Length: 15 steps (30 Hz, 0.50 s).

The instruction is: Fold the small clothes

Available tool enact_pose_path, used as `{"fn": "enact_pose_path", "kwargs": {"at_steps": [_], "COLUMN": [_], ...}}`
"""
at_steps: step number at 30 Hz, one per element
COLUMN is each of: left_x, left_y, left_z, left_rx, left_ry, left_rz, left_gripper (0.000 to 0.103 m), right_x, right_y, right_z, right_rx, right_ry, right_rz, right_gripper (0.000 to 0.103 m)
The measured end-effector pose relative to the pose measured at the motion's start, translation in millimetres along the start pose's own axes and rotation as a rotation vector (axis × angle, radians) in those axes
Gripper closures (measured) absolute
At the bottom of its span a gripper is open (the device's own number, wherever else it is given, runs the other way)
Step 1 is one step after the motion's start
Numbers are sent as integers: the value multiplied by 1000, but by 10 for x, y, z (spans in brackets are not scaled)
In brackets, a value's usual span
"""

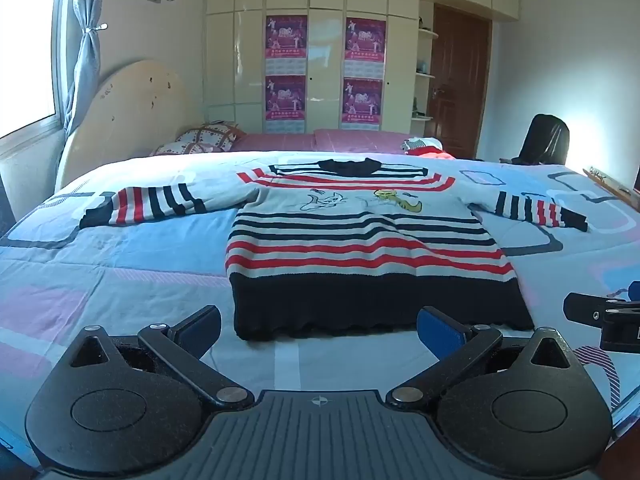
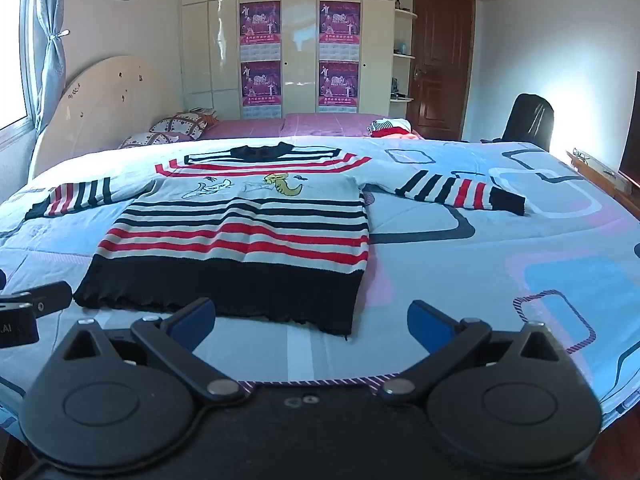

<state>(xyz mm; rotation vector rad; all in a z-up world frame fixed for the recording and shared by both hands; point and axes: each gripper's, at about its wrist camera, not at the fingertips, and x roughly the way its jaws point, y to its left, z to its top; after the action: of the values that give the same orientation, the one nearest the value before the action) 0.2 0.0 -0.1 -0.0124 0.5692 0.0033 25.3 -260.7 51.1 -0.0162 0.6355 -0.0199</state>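
Observation:
A small striped sweater [image 1: 360,240] [image 2: 240,236] lies flat on the bed, face up, sleeves spread to both sides, black hem nearest me. It is white with red and black stripes and a cartoon print on the chest. My left gripper [image 1: 318,330] hovers just before the hem, open, nothing between its blue pads. My right gripper [image 2: 310,322] is open too, over the hem's right corner, empty. In the left wrist view the right gripper's finger [image 1: 600,314] shows at the right edge. In the right wrist view the left gripper's finger [image 2: 36,302] shows at the left edge.
The bed carries a pale blue quilt [image 1: 120,264] [image 2: 500,248] with pink and grey shapes. A folded pile of clothes [image 1: 426,147] [image 2: 390,127] sits on the far pink sheet. Pillows [image 1: 204,140] lie at the headboard. A black chair [image 2: 528,120] stands right.

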Motion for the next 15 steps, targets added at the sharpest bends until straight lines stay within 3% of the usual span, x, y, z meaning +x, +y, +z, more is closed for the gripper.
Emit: {"fn": "enact_pose_path", "kwargs": {"at_steps": [15], "left_x": [-20], "left_y": [-36], "left_z": [-14], "left_rx": [15], "left_ry": [-3], "left_rz": [10], "left_gripper": [0], "right_x": [4], "right_y": [14], "right_z": [39], "right_rx": [6], "right_ry": [-4], "right_rz": [0], "right_gripper": [1]}}
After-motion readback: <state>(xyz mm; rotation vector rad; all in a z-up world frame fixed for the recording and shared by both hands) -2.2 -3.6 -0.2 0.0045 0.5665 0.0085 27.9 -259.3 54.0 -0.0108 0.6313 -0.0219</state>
